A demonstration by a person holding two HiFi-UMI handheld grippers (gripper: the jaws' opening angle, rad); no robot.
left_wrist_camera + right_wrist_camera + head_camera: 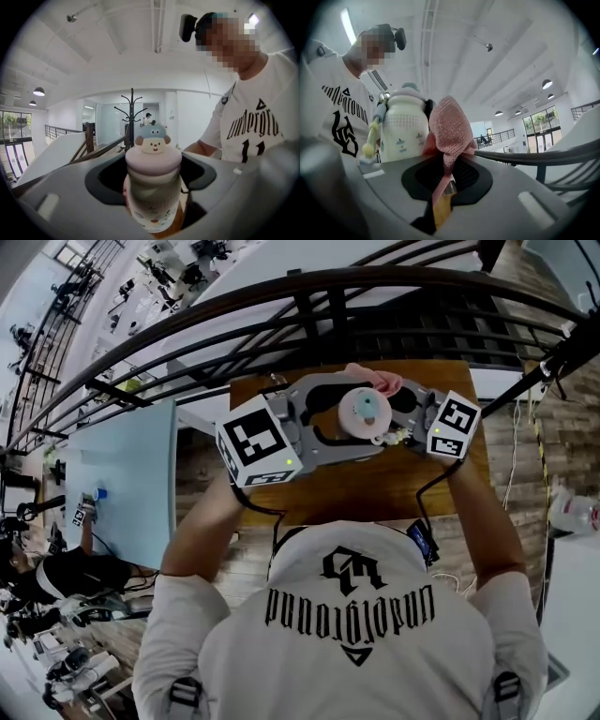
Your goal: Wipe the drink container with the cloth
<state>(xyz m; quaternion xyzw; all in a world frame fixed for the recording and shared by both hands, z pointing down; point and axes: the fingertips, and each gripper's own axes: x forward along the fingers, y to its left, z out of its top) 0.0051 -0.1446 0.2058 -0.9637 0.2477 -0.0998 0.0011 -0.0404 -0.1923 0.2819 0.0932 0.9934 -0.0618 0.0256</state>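
The drink container [364, 412] is a pale bottle with a pink lid and a small cartoon-head topper. It stands upright above the wooden table [375, 498], and my left gripper [349, 420] is shut on its body. In the left gripper view the bottle [153, 187] fills the gap between the jaws. My right gripper [401, 401] is shut on a pink cloth [378, 380] just behind and to the right of the lid. In the right gripper view the cloth [447, 129] sticks up from the jaws of that gripper [443, 187], right beside the bottle's [404, 129] side.
A dark metal railing [281, 296] runs close behind the table, with a drop to a lower floor beyond it. A light blue table [131, 484] and a seated person [56, 573] are below at the left. A cable [433, 479] trails from the right gripper.
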